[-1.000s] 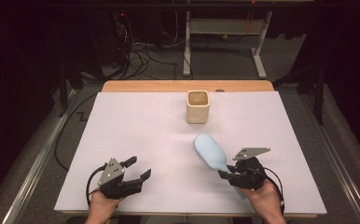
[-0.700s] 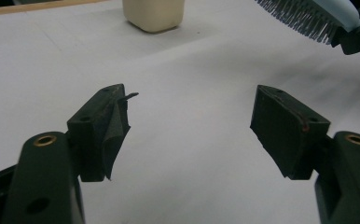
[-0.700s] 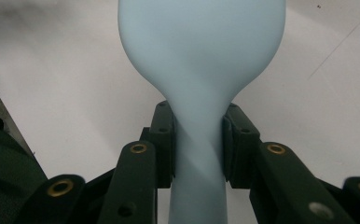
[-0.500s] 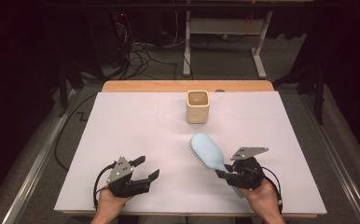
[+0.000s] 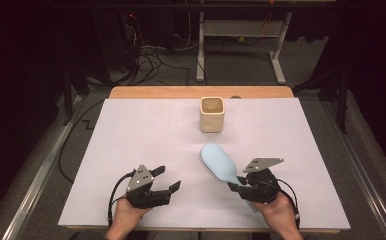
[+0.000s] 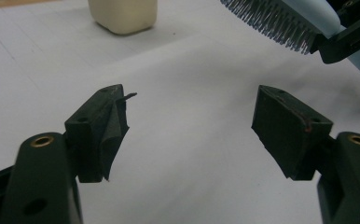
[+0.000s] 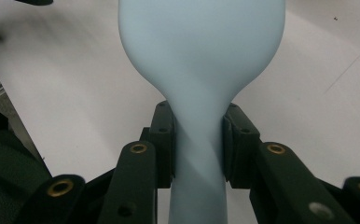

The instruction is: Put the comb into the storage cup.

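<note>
Two black tools, right tool clamping smooth blue hairbrush neck.

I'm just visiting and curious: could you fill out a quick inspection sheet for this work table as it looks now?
Surface: white sheet over a wooden table.
Job's things: blue hairbrush, bristles facing left; cream cup upright behind it.
Clutter: nothing seen.
Grippers: right claw clamped on the brush handle; left claw empty, jaws just opening wider.
Cables: one trailing from each gripper; a tangle on the floor behind.
Surroundings: dark room, metal stand behind the table.
</note>
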Demonstrator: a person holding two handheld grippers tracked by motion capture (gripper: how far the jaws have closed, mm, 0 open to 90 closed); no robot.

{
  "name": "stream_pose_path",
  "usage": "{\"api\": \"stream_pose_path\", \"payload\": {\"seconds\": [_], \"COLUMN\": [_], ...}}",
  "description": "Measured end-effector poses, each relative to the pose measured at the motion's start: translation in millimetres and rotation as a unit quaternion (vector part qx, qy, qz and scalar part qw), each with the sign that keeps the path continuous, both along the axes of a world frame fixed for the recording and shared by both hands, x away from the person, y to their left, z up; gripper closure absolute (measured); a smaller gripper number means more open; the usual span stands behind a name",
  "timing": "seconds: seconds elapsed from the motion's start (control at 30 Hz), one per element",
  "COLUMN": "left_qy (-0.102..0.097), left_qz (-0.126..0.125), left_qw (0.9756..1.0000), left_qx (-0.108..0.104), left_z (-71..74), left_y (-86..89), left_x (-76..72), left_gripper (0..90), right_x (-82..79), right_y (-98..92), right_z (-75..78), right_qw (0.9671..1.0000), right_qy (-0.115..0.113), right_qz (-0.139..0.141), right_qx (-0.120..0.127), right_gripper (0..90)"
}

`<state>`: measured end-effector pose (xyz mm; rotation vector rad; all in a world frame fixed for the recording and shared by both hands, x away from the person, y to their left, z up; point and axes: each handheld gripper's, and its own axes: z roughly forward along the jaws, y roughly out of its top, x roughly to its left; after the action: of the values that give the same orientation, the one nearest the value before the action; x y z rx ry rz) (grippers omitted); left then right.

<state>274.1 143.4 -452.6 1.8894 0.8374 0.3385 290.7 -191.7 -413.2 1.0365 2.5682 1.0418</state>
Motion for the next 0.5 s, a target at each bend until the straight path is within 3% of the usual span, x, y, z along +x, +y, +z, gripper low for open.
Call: {"api": "stream_pose_path", "payload": {"seconds": [0.1, 0.5], "left_qy": [-0.01, 0.0], "left_qz": [-0.016, -0.05], "left_qw": [0.9998, 0.9988], "left_qx": [0.005, -0.004], "left_z": [0.9, 5.0], "left_y": [-8.5, -34.8], "left_x": [-0.5, 6.6], "left_gripper": [28.9, 28.0], "right_x": [0.1, -0.1], "right_y": [0.9, 0.9], "right_z": [-0.3, -1.9], "right_qw": [1.0, 1.0], "right_qy": [0.0, 0.0], "right_qz": [0.002, 0.004], "right_qx": [0.001, 0.003], "right_gripper": [70.5, 70.5]}}
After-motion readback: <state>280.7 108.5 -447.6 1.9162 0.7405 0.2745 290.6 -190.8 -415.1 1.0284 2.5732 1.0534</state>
